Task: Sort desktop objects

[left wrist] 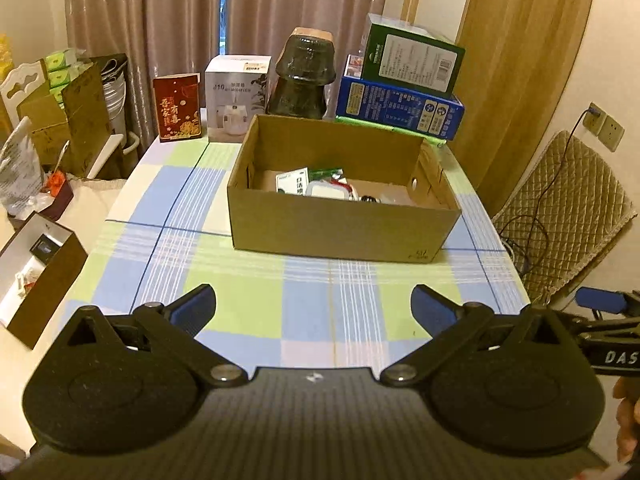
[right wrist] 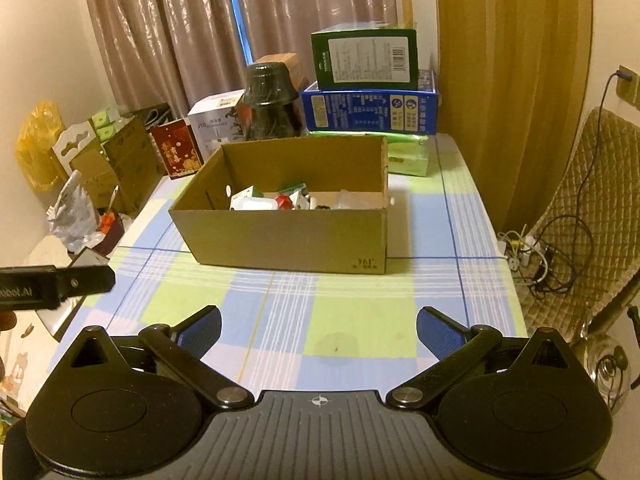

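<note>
An open cardboard box (left wrist: 340, 232) (right wrist: 288, 240) stands on the checked tablecloth (left wrist: 248, 312) (right wrist: 352, 320) in the middle of the table. Inside lie several small items: a white packet (left wrist: 294, 180), a white case (left wrist: 326, 191) (right wrist: 256, 203), a red piece (right wrist: 283, 201), and clear plastic (right wrist: 350, 200). My left gripper (left wrist: 314, 308) is open and empty above the near part of the table, well short of the box. My right gripper (right wrist: 319, 330) is open and empty, also short of the box. Part of the right gripper (left wrist: 600, 300) shows in the left wrist view.
Behind the box stand a red card box (left wrist: 178, 108), a white carton (left wrist: 236, 96), stacked dark pots (left wrist: 302, 76), and a green box (left wrist: 412, 58) on a blue box (left wrist: 400, 108). Cartons and bags (left wrist: 64, 120) fill the left; a quilted chair (left wrist: 572, 216) and cables stand right.
</note>
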Demonstrator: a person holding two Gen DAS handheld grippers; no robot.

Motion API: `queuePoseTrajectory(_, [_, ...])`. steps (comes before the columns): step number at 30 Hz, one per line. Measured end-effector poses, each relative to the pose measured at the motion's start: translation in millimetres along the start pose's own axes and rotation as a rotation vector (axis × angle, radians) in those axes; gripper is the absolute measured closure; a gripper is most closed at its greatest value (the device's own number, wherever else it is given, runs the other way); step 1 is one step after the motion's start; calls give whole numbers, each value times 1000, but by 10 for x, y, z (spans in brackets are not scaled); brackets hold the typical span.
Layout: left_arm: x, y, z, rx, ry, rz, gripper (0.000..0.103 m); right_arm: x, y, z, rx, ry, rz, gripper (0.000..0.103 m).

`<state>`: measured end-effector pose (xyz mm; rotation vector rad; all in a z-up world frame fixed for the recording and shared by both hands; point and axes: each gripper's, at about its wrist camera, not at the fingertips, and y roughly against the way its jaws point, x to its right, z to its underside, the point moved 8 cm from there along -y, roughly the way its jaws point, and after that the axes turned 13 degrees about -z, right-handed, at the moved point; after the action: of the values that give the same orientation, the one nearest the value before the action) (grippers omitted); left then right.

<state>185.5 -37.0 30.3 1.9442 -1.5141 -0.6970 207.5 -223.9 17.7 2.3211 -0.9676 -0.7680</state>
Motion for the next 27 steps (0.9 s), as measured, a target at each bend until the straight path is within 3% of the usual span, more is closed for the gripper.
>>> queuePoseTrajectory(27, [19,231,456,-21,3,-40,1,-76,359,240,30,-4,26,2])
